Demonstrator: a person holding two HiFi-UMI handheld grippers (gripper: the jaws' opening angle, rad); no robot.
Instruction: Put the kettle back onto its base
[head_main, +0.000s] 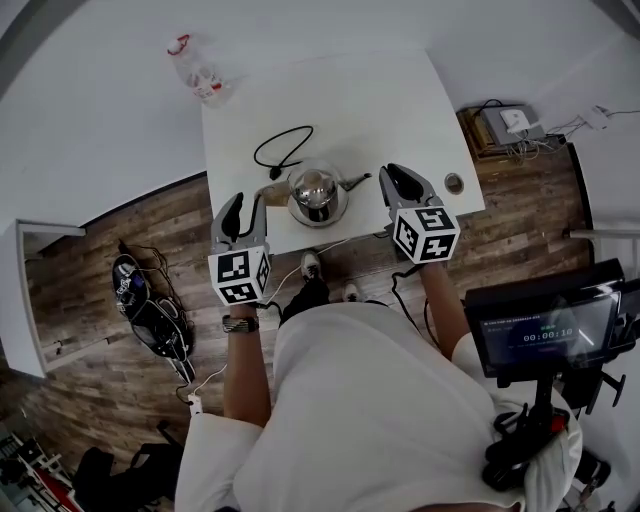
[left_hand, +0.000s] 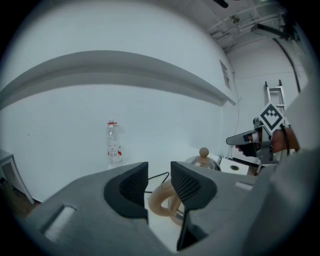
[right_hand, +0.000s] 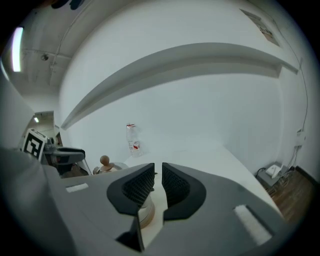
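A shiny steel kettle stands near the front edge of the white table, seemingly on a round pale-rimmed base. Its wooden handle points left and its spout right. My left gripper hovers just left of the handle, open, with nothing between its pads; the left gripper view looks past the left gripper to the handle. My right gripper hangs right of the spout. Its jaws stand a narrow gap apart and empty, as the right gripper shows in its own view.
A black cord loops on the table behind the kettle. A clear bottle with a red cap stands beyond the table's far left corner. A small round fitting sits at the table's right edge. A screen on a stand is at my right.
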